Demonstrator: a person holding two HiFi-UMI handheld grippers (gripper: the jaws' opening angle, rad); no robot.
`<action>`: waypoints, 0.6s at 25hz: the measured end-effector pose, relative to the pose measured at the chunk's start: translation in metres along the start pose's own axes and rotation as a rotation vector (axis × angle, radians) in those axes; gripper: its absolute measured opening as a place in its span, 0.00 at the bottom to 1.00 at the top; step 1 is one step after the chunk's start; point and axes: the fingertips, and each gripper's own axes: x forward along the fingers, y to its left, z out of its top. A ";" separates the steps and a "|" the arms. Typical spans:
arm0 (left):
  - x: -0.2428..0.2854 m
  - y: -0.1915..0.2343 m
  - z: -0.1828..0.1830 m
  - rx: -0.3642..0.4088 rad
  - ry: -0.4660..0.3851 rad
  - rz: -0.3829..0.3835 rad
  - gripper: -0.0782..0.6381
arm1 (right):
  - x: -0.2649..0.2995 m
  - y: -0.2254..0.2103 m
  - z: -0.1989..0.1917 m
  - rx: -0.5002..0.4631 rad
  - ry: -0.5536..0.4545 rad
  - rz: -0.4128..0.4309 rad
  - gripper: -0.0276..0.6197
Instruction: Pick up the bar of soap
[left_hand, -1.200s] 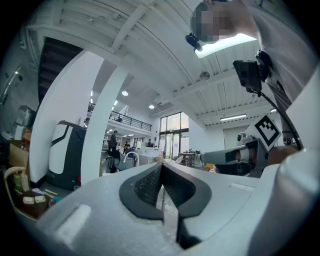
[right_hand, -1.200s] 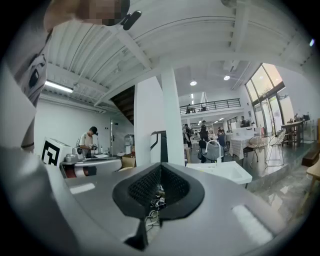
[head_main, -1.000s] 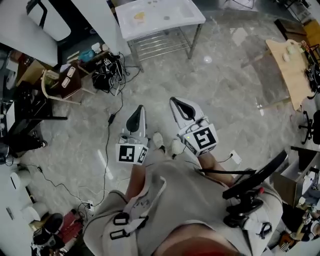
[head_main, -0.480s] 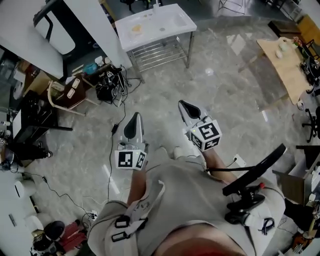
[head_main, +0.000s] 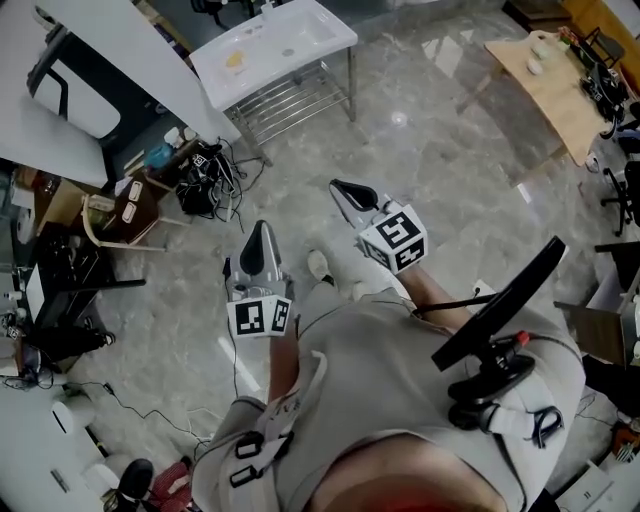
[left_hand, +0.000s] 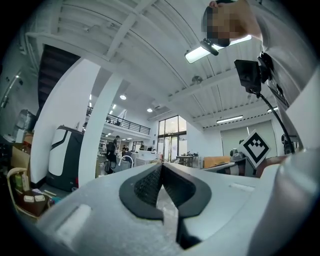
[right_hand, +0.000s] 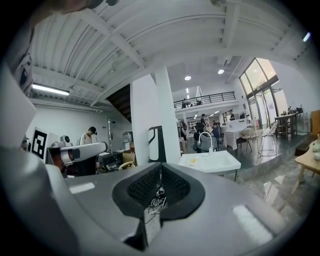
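A small yellow bar of soap (head_main: 235, 60) lies on the white sink stand (head_main: 300, 45) at the far upper left of the head view; in the right gripper view the soap (right_hand: 193, 160) shows on the sink stand (right_hand: 220, 165) some way ahead. My left gripper (head_main: 259, 240) and right gripper (head_main: 343, 188) are held over the grey floor near my body, well short of the stand. Both are shut and hold nothing. The left gripper (left_hand: 161, 169) points up and across the room; the right gripper (right_hand: 160, 169) points toward the sink.
A white pillar (head_main: 150, 60) stands left of the sink stand. Cables and a power strip (head_main: 205, 175) lie on the floor beside a wooden chair (head_main: 115, 215). A wooden table (head_main: 555, 80) stands at the upper right. A black rig (head_main: 495, 330) hangs at my right side.
The sink stand has slid leftward in the head view as I moved and turned. Both grippers shifted slightly with my body and stay shut.
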 end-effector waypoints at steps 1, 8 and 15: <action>0.004 0.003 -0.001 0.001 -0.002 -0.005 0.10 | 0.004 -0.004 0.000 -0.001 0.000 -0.005 0.05; 0.039 0.052 -0.022 -0.001 0.038 -0.042 0.10 | 0.045 -0.017 0.011 -0.014 0.016 -0.014 0.05; 0.075 0.094 -0.019 -0.018 0.007 -0.099 0.10 | 0.091 -0.032 0.016 -0.034 0.059 -0.053 0.05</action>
